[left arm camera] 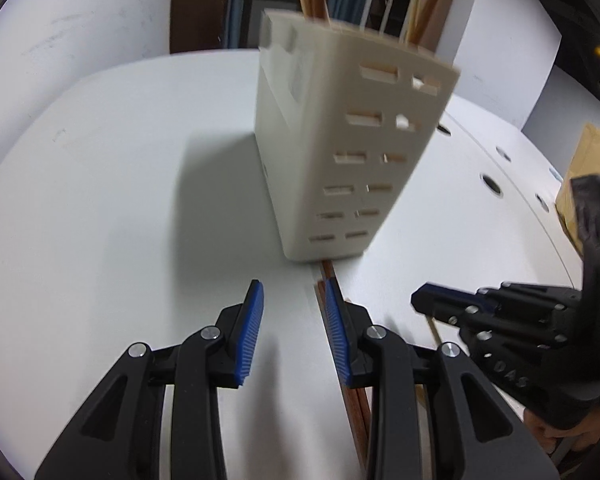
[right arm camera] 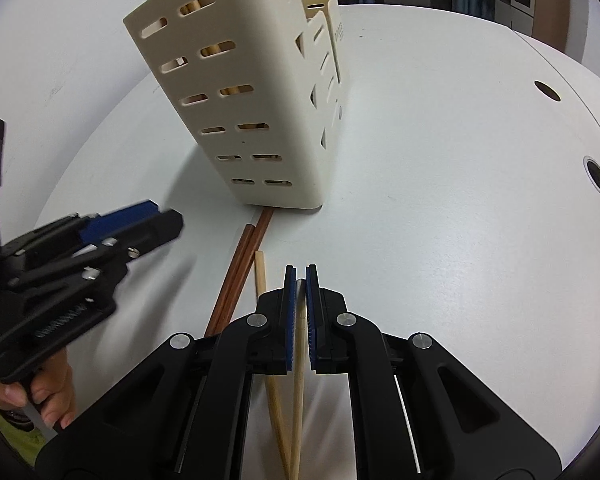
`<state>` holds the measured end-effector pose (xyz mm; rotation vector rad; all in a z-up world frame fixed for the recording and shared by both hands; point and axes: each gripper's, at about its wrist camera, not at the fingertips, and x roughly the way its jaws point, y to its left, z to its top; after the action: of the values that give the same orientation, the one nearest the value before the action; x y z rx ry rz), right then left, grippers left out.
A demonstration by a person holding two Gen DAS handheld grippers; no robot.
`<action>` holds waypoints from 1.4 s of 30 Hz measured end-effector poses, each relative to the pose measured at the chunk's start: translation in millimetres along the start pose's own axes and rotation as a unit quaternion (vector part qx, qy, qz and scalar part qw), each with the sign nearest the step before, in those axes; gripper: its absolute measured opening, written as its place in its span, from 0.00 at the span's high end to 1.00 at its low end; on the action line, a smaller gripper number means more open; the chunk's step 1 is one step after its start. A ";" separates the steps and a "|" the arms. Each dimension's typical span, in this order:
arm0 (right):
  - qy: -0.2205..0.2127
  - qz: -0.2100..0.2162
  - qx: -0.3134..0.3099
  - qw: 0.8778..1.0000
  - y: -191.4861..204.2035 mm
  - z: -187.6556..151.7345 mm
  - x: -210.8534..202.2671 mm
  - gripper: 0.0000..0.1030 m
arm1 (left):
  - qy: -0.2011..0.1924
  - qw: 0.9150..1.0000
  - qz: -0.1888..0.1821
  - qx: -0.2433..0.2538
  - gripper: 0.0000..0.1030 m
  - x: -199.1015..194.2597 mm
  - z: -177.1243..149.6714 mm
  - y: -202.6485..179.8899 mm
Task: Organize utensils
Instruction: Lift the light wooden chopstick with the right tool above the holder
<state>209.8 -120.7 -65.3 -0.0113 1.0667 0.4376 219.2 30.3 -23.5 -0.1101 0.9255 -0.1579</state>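
Both tools are matte black plastic with silver round screw heads at the linkage joints. The left hand-held gripper [left arm camera: 294, 332] and right hand-held gripper [right arm camera: 300, 316] carry ribbed blue pads [left arm camera: 252, 332]. Bare fingers [right arm camera: 56, 396] wrap one handle.

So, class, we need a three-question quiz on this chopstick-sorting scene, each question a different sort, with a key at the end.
1. True or false: the left gripper is shut on a chopstick.
2. What does the right gripper hold? A) a dark brown chopstick B) a light bamboo chopstick C) a spoon
3. Fill in: the dark brown chopsticks on the table run up to the base of the cream ______.

Key: 1 false, its jaws stand apart and empty; 2 B; 3 utensil holder.
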 end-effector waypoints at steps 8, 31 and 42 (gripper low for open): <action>-0.006 0.009 0.008 1.000 -22.8 1.1 -3.5 0.96 | 0.047 0.999 0.000 0.011 0.69 30.6 -6.6 -9.2; -0.008 0.012 -0.004 1.000 -21.2 2.6 -4.6 0.96 | 0.070 0.997 0.031 0.021 0.92 57.7 2.6 -21.7; -0.042 0.026 -0.008 0.999 -12.9 4.9 -29.6 0.96 | 0.031 0.999 0.033 0.016 0.94 34.8 11.8 -32.2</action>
<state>206.4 -141.5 -40.3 0.0205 0.9833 0.4886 246.4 -7.4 -38.5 -0.0450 0.9867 -0.1162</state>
